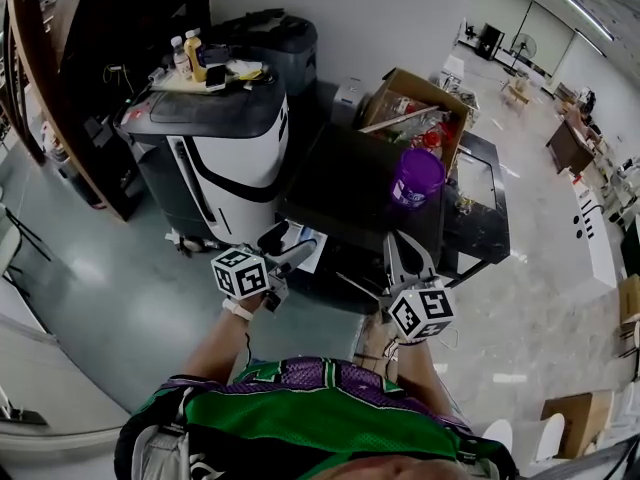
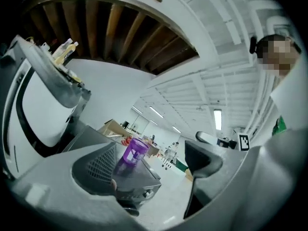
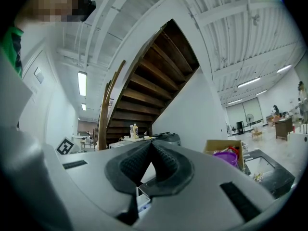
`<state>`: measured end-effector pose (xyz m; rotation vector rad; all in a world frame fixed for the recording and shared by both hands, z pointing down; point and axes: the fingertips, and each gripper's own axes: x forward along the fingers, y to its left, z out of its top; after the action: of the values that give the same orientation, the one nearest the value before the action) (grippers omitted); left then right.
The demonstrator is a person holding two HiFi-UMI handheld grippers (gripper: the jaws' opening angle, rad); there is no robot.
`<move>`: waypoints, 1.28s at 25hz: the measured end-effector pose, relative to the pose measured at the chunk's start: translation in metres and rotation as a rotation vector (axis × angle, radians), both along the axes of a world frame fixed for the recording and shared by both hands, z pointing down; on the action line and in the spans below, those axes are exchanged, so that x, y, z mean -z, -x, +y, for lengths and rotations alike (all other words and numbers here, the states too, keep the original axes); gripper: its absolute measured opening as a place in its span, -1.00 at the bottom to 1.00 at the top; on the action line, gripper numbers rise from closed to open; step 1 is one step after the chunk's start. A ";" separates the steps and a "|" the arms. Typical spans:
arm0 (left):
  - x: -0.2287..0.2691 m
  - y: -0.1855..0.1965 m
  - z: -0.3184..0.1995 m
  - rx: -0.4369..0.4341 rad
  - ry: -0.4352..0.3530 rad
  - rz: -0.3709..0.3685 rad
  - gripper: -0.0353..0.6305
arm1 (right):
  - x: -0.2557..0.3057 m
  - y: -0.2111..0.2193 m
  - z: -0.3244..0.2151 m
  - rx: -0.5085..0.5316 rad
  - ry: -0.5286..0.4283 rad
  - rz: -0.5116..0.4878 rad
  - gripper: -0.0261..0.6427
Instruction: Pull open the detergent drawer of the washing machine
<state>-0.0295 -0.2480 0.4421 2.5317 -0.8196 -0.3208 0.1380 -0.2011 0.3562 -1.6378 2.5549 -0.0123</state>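
A grey floor (image 1: 110, 288) is seen under everything, and a wooden staircase (image 3: 154, 85) is seen rising behind the machines. At the left a white-and-black appliance (image 1: 225, 158) w/ a grey top is placed. Just right of it the black washing machine (image 1: 345, 193) is set, its flat top facing the head view. A cardboard box (image 1: 415, 103) filled w/ odds and ends is set behind the machine, touching its far edge or v. near it. Both grippers are held in front of the machine, low in the head view, each w/ a marker cube (image 1: 240, 273) turned up to the camera. The left gripper (image 2: 154, 162) is held wide open: its pads are well apart and nothing is gripped btw. them, only the machine's front corner and its knob being seen beyond. The right gripper (image 3: 150, 146) is held closed, pads pressed tip to tip w/ nothing btw. them. A purple cup (image 1: 417, 176) is stood upright on the machine's top, nr the box. Some bottles (image 1: 190, 56) are stood on the appliance's top at the back. The detergent drawer (image 1: 308, 248), white, appears to jut from the machine's front at its upper left corner, just beside the left gripper's jaws. Whether they touch can't be told.
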 end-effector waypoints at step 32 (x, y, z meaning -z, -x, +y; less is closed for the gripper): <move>0.126 -0.002 0.021 0.234 -0.326 -0.187 -0.57 | 0.050 -0.008 -0.011 0.094 -0.054 -0.009 -0.92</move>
<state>-0.0280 -0.2268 0.3164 2.8008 -1.2285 -0.3170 0.1457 -0.2123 0.3060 -1.4950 2.5985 0.0415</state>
